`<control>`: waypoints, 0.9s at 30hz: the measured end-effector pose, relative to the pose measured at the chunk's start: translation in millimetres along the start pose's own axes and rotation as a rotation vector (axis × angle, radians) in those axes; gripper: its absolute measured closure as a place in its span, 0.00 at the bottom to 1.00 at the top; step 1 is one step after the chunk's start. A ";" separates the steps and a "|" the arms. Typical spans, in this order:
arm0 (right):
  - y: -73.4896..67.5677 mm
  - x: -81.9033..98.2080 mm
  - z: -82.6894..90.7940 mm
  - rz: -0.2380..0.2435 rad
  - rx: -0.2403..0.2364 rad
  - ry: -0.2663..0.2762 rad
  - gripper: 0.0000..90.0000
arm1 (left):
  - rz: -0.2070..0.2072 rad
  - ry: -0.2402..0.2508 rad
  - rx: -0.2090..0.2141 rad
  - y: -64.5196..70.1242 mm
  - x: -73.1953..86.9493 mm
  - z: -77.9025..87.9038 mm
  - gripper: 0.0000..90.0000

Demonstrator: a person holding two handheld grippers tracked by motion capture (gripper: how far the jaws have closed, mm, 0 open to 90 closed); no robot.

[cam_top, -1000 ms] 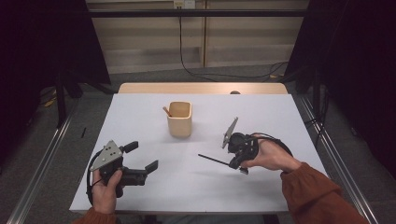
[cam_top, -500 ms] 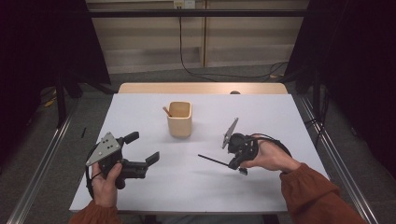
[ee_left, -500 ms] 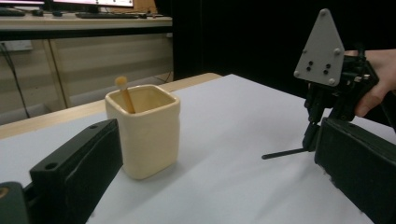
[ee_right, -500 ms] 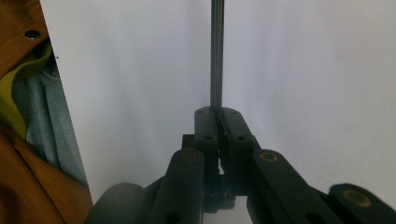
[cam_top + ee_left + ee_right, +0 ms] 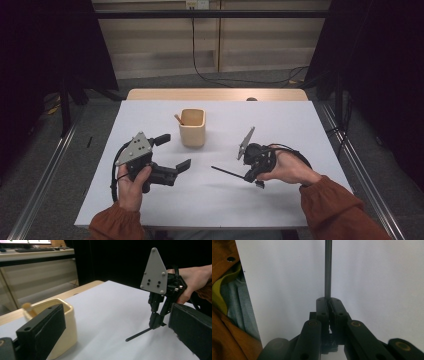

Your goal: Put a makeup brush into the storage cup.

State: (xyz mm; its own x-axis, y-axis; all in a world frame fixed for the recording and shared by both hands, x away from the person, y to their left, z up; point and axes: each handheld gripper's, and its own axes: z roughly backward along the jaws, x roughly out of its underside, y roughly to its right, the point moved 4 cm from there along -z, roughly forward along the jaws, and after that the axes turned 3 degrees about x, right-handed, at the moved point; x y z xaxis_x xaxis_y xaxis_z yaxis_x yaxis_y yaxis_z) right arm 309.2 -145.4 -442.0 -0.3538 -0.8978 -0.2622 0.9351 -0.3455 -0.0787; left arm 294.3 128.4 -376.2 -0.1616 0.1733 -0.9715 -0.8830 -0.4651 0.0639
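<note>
We see a thin black stick point(image 5: 227, 172) pinched in the right gripper point(image 5: 250, 176). The stick is long, straight and dark, a bit shiny, like a skinny rod. One end sits tight between the gripper's fingers point(image 5: 329, 312), which press together on it. The other end points out toward the middle of the table point(image 5: 280, 125) and comes down close to the white top. In the left gripper view the stick point(image 5: 138, 334) slants down from the right gripper point(image 5: 157, 323) until its tip is at the table.

The table has a smooth, flat white top and a strip of light wood along its far edge.

The right gripper is black, with a grey three-cornered plate point(image 5: 154, 271) on top that has small holes in it. A hand point(image 5: 287, 167) in a rust-coloured sleeve holds it.

The left gripper point(image 5: 175, 152) is black too. Its fingers point(image 5: 41, 330) are spread wide, and they are thick, flat blocks with nothing between them. It is held up above the table, near the cup.

A cup point(image 5: 192, 127) stands near the middle of the table. It is pale yellow, smooth, and squarish with round corners. Inside it leans a small wooden stick point(image 5: 178, 119) with a round tip.
</note>
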 end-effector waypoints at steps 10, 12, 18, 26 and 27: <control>-2.6 -1.0 -1.7 -0.001 -0.004 -0.003 0.96 | 0.020 -0.063 0.071 1.4 4.5 -26.0 0.01; -3.1 -1.1 -2.2 0.007 -0.009 0.001 0.96 | 0.004 -0.081 0.077 2.2 6.8 -28.9 0.01; -3.9 -2.4 -4.3 0.008 -0.015 -0.008 0.96 | -0.008 -0.110 0.123 4.9 8.7 -37.6 0.01; -5.1 -7.0 -7.3 0.028 -0.021 -0.006 0.96 | -0.023 -0.174 0.178 6.7 7.3 -48.4 0.01; -5.2 -7.5 -7.2 0.035 -0.022 -0.015 0.96 | -0.019 -0.182 0.190 7.0 8.1 -50.4 0.01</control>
State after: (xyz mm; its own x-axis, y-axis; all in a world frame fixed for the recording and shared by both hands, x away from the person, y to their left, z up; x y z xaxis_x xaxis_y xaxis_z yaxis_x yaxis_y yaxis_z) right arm 307.1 -134.9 -446.5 -0.3205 -0.9134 -0.2509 0.9472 -0.3075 -0.0905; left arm 309.0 82.8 -395.1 -0.2054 0.3424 -0.9168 -0.9508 -0.2919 0.1040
